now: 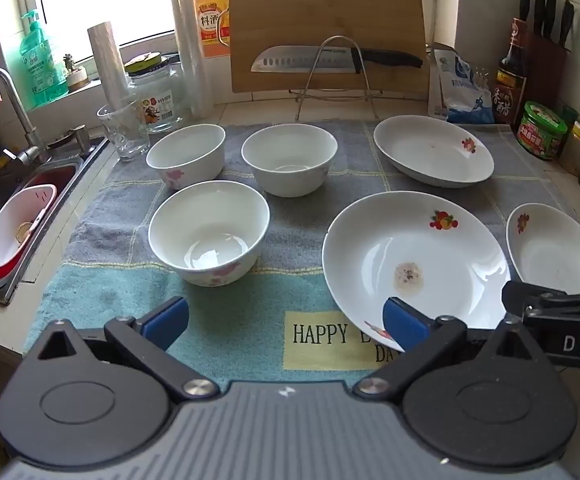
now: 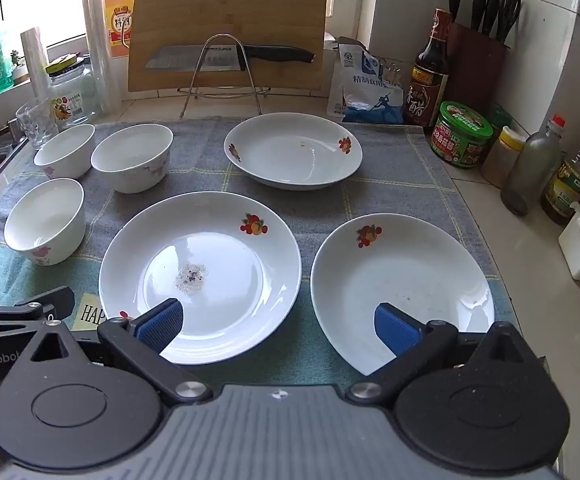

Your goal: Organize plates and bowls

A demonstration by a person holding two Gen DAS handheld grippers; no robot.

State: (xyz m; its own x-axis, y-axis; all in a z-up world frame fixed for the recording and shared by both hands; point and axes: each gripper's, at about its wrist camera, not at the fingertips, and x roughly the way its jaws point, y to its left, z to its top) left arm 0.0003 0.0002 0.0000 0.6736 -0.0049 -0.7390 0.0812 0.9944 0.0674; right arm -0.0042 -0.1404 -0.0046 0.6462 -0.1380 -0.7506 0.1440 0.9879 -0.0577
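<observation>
Three white bowls stand on a towel at the left: a near bowl, a far-left bowl and a far-middle bowl. Three white plates with fruit prints lie to the right: a middle plate with a food stain, a right plate and a far plate. My left gripper is open and empty above the towel's front. My right gripper is open and empty over the near plate rims.
A cutting board with a knife on a wire rack stands at the back. A sink is at the left. A glass and jar stand back left. Bottles and a knife block line the right wall.
</observation>
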